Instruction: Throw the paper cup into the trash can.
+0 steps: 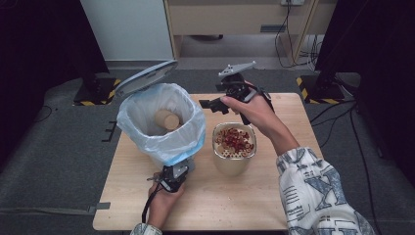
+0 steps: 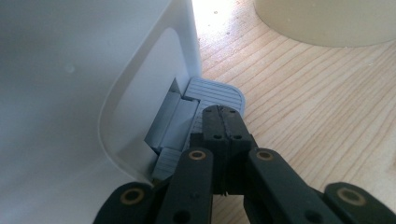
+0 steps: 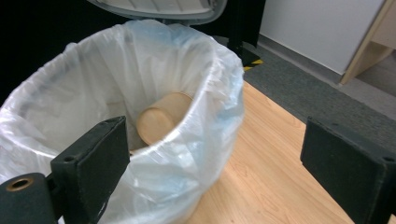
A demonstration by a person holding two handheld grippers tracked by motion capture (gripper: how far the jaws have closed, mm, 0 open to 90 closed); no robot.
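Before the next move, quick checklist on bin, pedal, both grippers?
1. Bin lid up: ok.
2. Left hand-held gripper shut, resting on the grey pedal at the bin's foot: ok.
3. Right hand-held gripper open, holding nothing: ok.
4. Paper cup lying inside the bag-lined bin: ok.
5. Cup of red pieces upright on the table: ok.
6. Pedal pressed fully down: cannot tell.

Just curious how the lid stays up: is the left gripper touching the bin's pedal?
Touching. The left gripper view shows the shut gripper pressed on the grey pedal.
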